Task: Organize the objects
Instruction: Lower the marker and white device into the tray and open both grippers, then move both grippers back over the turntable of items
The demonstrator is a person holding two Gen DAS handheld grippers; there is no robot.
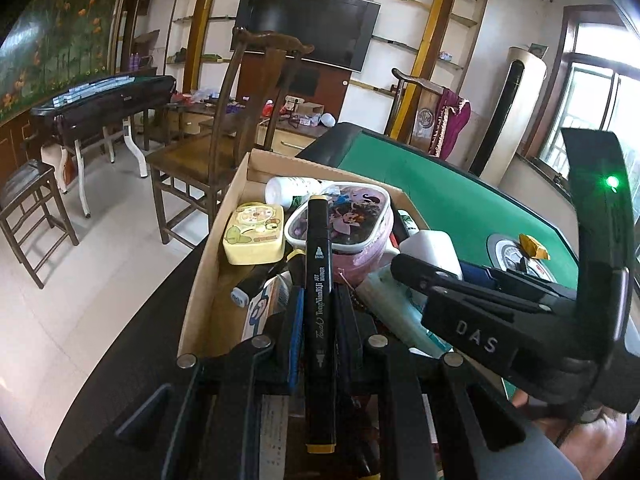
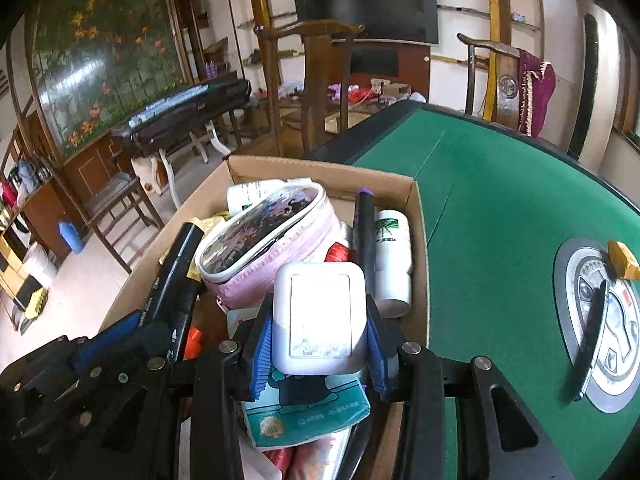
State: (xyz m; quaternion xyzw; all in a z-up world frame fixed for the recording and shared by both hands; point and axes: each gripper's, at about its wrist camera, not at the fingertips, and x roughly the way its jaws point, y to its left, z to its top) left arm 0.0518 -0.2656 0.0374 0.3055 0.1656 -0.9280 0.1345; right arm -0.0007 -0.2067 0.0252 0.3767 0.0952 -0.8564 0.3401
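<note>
On the green table (image 2: 500, 200), from largest to smallest: cardboard box (image 2: 418, 240) at the table's 9 o'clock edge, crowded with goods; pink zip pouch (image 2: 264, 248) near the box's centre; white case (image 2: 320, 316), over the box's 6 o'clock end, clamped in the right gripper (image 2: 318, 354); black marker (image 1: 319, 300), over the box, clamped lengthwise in the left gripper (image 1: 318, 320).
</note>
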